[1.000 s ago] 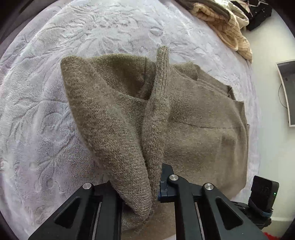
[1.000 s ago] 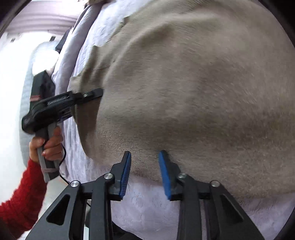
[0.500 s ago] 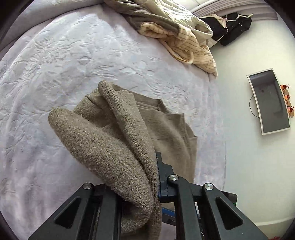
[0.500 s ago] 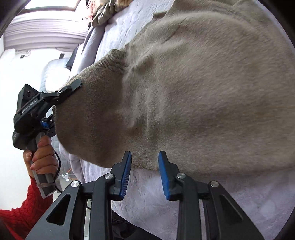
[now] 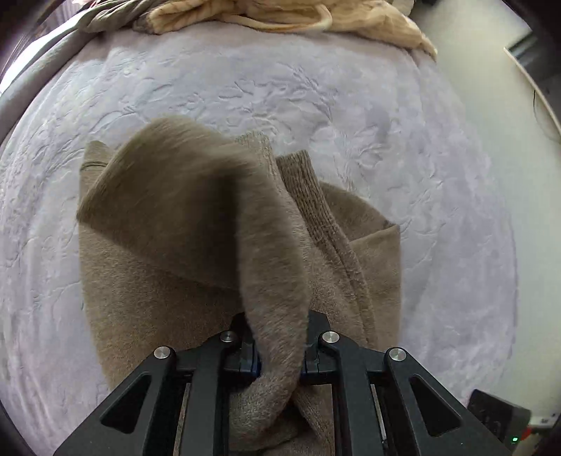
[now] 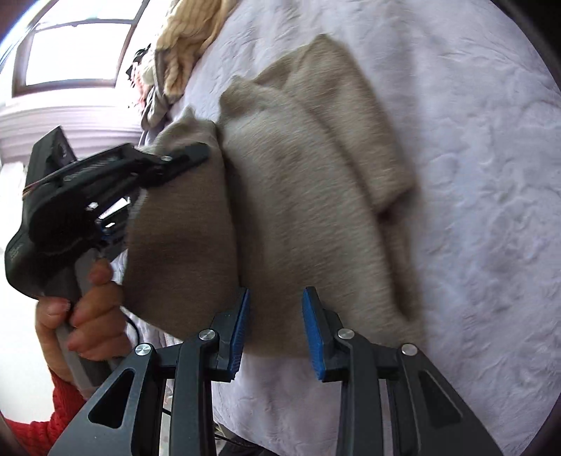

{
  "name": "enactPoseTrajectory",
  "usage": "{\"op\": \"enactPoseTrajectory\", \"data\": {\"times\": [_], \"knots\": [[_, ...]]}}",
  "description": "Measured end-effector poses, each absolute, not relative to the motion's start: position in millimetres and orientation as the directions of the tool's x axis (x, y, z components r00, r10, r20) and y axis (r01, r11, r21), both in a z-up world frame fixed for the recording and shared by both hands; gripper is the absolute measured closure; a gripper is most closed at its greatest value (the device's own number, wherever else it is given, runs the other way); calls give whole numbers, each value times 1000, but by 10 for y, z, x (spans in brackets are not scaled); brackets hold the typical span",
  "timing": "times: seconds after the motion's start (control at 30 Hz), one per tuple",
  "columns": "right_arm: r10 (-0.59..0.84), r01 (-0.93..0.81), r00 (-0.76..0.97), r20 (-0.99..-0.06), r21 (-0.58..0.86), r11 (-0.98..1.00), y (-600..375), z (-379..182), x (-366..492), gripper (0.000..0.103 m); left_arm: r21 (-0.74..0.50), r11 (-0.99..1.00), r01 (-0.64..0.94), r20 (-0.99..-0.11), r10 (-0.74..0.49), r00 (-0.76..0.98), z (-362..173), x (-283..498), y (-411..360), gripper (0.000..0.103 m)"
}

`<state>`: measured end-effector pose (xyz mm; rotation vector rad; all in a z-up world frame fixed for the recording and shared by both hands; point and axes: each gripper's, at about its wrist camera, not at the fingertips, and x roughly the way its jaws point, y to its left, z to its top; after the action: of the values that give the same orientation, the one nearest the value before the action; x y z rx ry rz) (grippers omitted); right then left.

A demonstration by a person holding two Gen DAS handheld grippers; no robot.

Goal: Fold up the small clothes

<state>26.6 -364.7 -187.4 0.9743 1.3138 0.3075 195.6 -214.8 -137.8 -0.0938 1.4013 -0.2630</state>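
A bed (image 5: 350, 115) under a pale lilac embossed blanket (image 6: 473, 175) fills both views, with a white floor (image 5: 491, 147) along its right side in the left wrist view; a window (image 6: 73, 52) shows far left in the right wrist view. On the middle of the blanket lies the brown knitted sweater (image 5: 168, 280), partly folded; its lower layer rests flat on the blanket while an upper flap is lifted and blurred, and a ribbed edge (image 5: 315, 210) runs along the right of the fold. In the right wrist view the sweater (image 6: 298, 210) stretches from the near edge of the bed towards the far side, with a narrower folded part lying on its right. A heap of cream and grey clothes (image 5: 280, 17) sits at the far edge of the bed, well apart from the sweater. The left tongs (image 5: 280, 357) are closed tight on a bunched fold of the sweater, which passes between the fingers and hangs below them; seen from the right wrist, the left tongs (image 6: 189, 154) grip the sweater's left edge and hold it raised. A hand (image 6: 80, 315) in a red sleeve (image 6: 52, 414) holds their handle. The right tongs (image 6: 275, 329) stand partly open just at the sweater's near edge; their blue pads (image 6: 240, 333) grip nothing.
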Motion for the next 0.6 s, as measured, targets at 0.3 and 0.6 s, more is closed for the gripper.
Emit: {"op": "enactPoseTrajectory", "data": {"times": [0.3,0.6], "knots": [[734,350,311,-604,791,503,-3771,-2108,221,69,-10,934,356,-967,-100,236,-1198,1729,-2663,78],[758,423,532,-377,894,148,-4182,-2278,7,57,-225,920,322,-925,-306,226,-803,1607,-2288,78]]}}
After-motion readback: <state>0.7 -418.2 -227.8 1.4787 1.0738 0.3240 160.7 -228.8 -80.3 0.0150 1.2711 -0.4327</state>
